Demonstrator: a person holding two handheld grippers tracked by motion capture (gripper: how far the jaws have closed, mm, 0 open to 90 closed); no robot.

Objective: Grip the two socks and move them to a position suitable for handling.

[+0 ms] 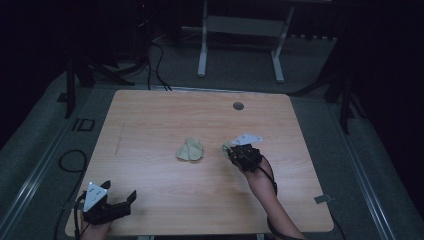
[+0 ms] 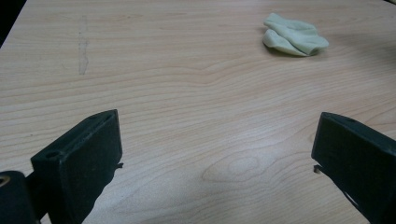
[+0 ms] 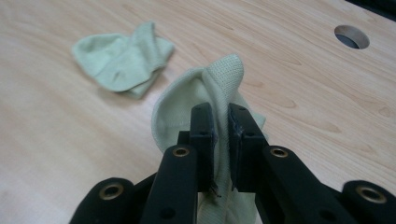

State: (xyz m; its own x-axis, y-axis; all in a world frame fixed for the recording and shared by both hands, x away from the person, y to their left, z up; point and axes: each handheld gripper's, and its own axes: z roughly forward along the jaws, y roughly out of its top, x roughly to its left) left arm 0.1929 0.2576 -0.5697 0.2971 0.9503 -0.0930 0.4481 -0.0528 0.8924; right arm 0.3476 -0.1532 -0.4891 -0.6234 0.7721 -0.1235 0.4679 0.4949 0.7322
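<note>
**Lifting one sock while its mate waits on the table**

Looking down from the high view, the right gripper (image 1: 234, 151) sits right of the table's (image 1: 150, 125) middle, forearm running back toward the near right edge, with a pale green sock (image 1: 227, 147) poking out at its far-left tip. The second sock (image 1: 190, 150) lies crumpled just left of it, apart. The left gripper (image 1: 122, 202) rests at the near left corner, well away from both.

In the left gripper view, the jaws stand wide with nothing but bare wood between them; the crumpled sock (image 2: 295, 40) lies far off to the right.

In the right gripper view, the jaws are pinched nearly together on a fold of the held sock (image 3: 219, 79), its cuff standing up beyond the tips. The other sock (image 3: 122, 58) lies far left, and a round hole (image 3: 351, 36) far right.

The bite looks thin, so I judge a slow, steady lift with the pinch kept firm is best, keeping the hanging cloth from dragging the other sock.
</note>
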